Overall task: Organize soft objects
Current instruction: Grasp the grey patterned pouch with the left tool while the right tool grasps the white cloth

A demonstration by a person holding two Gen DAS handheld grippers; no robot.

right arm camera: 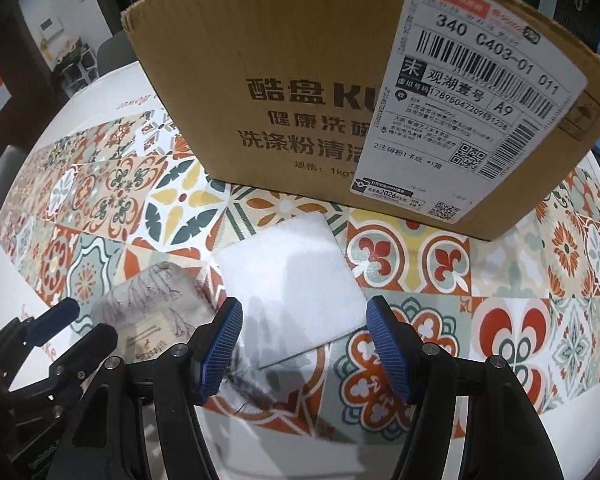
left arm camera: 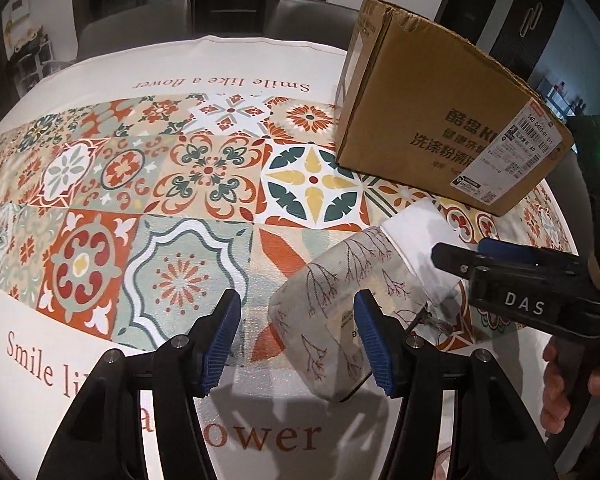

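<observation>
Branch-printed beige fabric pouch lying flat on tablecloth, touching white foam sheet, near cardboard box

Brown corrugated cardboard box stood on the round bench with tile-patterned cloth, toward its far right side. White square foam pad lay flat on the bench just in front of the box, apart from it. Beige printed fabric pouch lay left of the pad, one end touching or overlapping the pad's left edge. Left gripper sat at the pouch's near end, jaws spread, right jaw over the pouch. Right gripper sat right of the left one, jaws spread either side of the pad's near corner. Grey upholstered chairs stood behind the bench's far edge.
</observation>
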